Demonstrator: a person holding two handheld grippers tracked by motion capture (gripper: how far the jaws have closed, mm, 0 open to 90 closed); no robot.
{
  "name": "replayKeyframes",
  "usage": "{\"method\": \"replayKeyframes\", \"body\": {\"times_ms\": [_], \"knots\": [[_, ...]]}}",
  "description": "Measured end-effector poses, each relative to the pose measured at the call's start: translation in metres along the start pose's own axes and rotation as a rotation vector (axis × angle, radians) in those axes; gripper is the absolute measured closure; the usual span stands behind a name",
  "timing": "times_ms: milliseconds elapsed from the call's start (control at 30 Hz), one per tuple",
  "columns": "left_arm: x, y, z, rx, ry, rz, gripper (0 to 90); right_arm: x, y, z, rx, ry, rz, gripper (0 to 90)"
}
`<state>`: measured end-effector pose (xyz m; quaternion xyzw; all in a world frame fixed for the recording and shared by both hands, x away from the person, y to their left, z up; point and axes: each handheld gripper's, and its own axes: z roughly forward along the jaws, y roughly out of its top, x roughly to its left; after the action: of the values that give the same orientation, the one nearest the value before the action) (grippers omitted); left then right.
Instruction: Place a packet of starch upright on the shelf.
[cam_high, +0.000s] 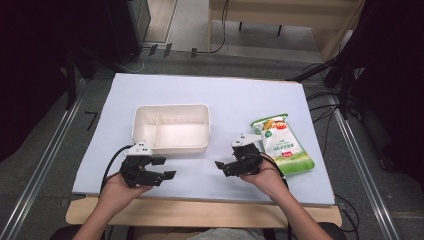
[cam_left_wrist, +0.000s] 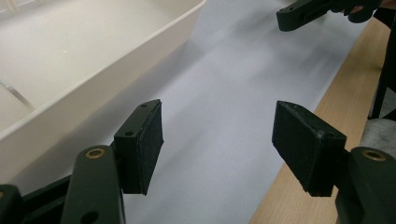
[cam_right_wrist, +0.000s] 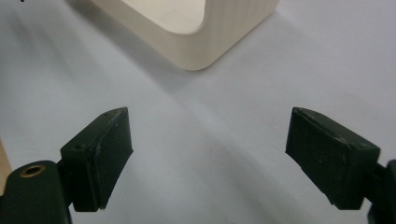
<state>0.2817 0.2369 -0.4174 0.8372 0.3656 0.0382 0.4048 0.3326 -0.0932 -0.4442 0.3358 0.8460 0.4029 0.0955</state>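
The left hand-held gripper (cam_high: 162, 168) sits low over the near part of the counter (cam_high: 235, 95), held in the person's left hand (cam_high: 120, 187), its jaws spread wide apart with nothing between them; in the left gripper view (cam_left_wrist: 217, 144) the two black pads frame only bare white surface, and the counter's wooden edge (cam_left_wrist: 322, 140) runs under the right-hand pad. The right hand-held gripper (cam_high: 224, 166) is held in the person's right hand (cam_high: 267, 177) at about the same depth, pointing toward the left one, and its jaws also stand apart and empty; in the right gripper view (cam_right_wrist: 208, 154) the pads bracket bare white counter. The two grippers are near each other but do not touch, and the tip of the right one shows at the top of the left gripper view. Just beyond the left gripper lies a white plastic tray (cam_high: 145, 112) with rounded corners and a thin divider that splits it into a narrower left compartment and a wider right one; both look empty. Its near wall shows beside the left gripper's left pad (cam_left_wrist: 93, 88), and one rounded corner shows ahead of the right gripper (cam_right_wrist: 210, 51). Just beside the right gripper, on its outer side, a green and white snack bag (cam_high: 282, 145) lies flat on the counter, apart from the tray.
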Motion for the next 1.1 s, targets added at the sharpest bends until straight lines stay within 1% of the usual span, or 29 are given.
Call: {"method": "replayKeyframes", "body": {"times_ms": [167, 200, 233, 300, 367, 433, 500, 567, 600, 667, 800, 933, 967, 1033, 1100], "knots": [[0.001, 0.0, 0.0, 0.002, 0.001, 0.002, 34.3, -0.004, 0.001, -0.003, 0.0, 0.02, -0.004, 15.4], [0.001, 0.0, 0.0, 0.0, 0.0, 0.001, 34.3, -0.005, 0.001, -0.004, 0.003, 0.029, 0.005, 15.4], [0.001, 0.0, 0.001, -0.001, 0.0, 0.001, 34.3, -0.007, 0.002, -0.005, 0.024, 0.062, 0.027, 15.4], [0.001, 0.0, 0.001, 0.001, 0.001, 0.002, 34.3, -0.008, 0.001, -0.006, 0.025, 0.068, 0.026, 15.3], [0.001, 0.001, 0.0, -0.002, 0.001, 0.003, 34.3, -0.009, 0.001, -0.006, 0.033, 0.066, 0.035, 15.7], [0.001, 0.001, 0.0, -0.004, 0.0, 0.002, 34.3, -0.01, 0.0, -0.007, 0.037, 0.056, 0.029, 19.6], [0.001, 0.001, 0.0, -0.002, 0.001, 0.004, 34.3, -0.011, 0.0, -0.007, 0.031, 0.067, 0.024, 27.1], [0.001, 0.001, 0.0, -0.003, 0.001, 0.004, 34.3, -0.012, 0.0, -0.008, 0.021, 0.065, 0.016, 34.2], [0.001, 0.001, 0.0, -0.004, 0.001, 0.003, 34.3, -0.012, 0.0, -0.009, 0.024, 0.072, 0.022, 37.1], [0.001, 0.001, 0.0, -0.002, 0.003, 0.003, 34.3, -0.014, -0.001, -0.008, 0.039, 0.064, 0.018, 40.2], [0.001, 0.001, 0.0, -0.002, 0.004, 0.007, 34.3, -0.015, -0.002, -0.006, 0.048, 0.066, 0.014, 41.7], [0.001, 0.001, 0.0, -0.003, 0.004, 0.006, 34.3, -0.016, -0.002, -0.006, 0.046, 0.062, 0.005, 42.5], [0.001, 0.001, 0.0, -0.003, 0.004, 0.004, 34.3, -0.017, -0.003, -0.006, 0.047, 0.067, 0.012, 44.5], [0.001, 0.001, 0.0, -0.003, 0.005, 0.004, 34.3, -0.018, -0.003, -0.007, 0.048, 0.071, 0.016, 44.6], [0.001, 0.001, 0.0, -0.004, 0.005, 0.004, 34.3, -0.021, -0.002, -0.007, 0.052, 0.076, 0.033, 46.1]]}}
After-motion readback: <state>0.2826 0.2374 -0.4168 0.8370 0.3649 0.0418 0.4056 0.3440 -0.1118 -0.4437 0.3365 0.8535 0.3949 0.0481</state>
